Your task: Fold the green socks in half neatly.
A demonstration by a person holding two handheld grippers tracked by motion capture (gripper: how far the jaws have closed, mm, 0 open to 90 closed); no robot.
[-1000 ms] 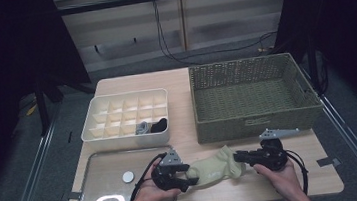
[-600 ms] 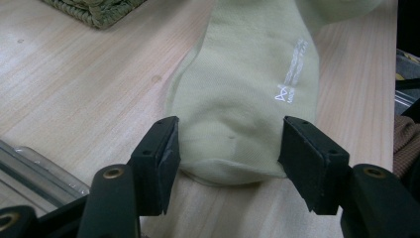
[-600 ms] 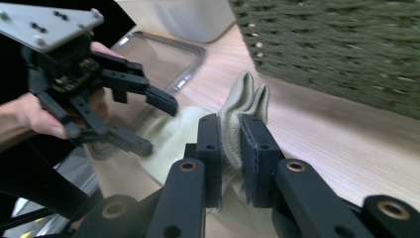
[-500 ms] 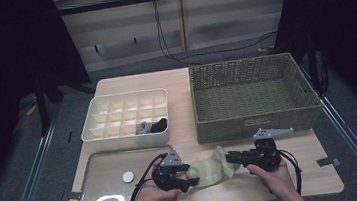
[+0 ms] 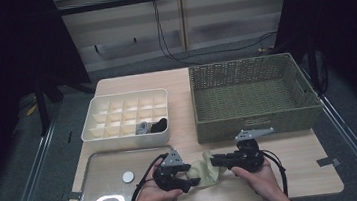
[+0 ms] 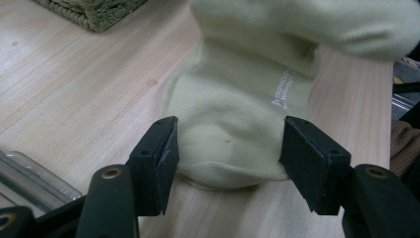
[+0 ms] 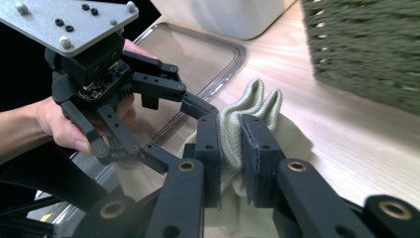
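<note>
A pale green sock [image 5: 205, 169] lies bunched on the wooden table near its front edge, between my two grippers. My left gripper [image 5: 193, 176] has its jaws on either side of the sock's toe end [image 6: 237, 114], pads pressing its edges, so it is shut on the sock across its width. My right gripper [image 5: 216, 161] is shut on the ribbed cuff [image 7: 257, 104], which is pinched between its pads [image 7: 232, 144] and lifted toward the left gripper [image 7: 195, 128]. The two grippers face each other, nearly touching.
A green wicker basket [image 5: 250, 65] stands at the back right. A white divided box [image 5: 120, 95] at the back left holds dark items [image 5: 151, 127] in its front cells. A metal tray [image 5: 101, 199] at the front left carries a small white disc [image 5: 128, 176].
My right gripper has moved left toward the left gripper, bringing the cuff along, so the sock is folded shorter. The left gripper has stayed put.
</note>
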